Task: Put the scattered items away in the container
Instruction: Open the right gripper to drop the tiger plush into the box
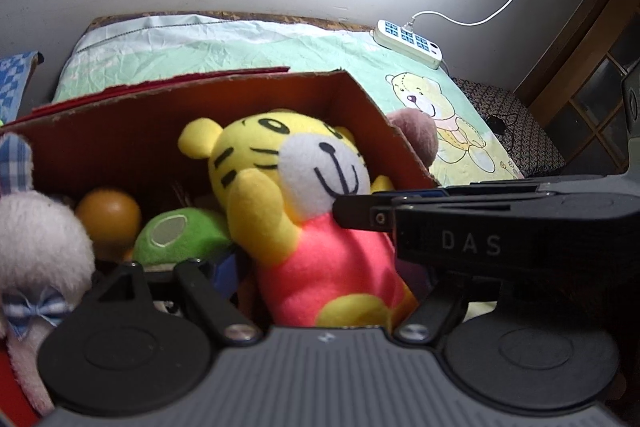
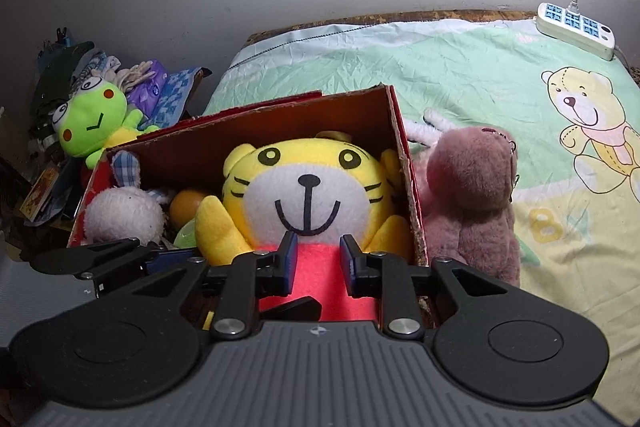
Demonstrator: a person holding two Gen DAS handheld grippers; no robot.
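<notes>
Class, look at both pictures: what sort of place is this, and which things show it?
Probably a child's bedroom: a wrinkled green sheet printed with a cartoon bear, a cardboard box of plush toys including a yellow tiger, and a white power strip against the wall.

— What do we see of our right gripper [image 2: 318, 259]?
— Black linkage arms, silver pivot screws, blue pads on the fingers [image 2: 289, 257], round black discs beside a ribbed grey body.
— And our left gripper [image 1: 224, 267]?
— The same build; we read "DAS" on the black finger crossing its view.
</notes>
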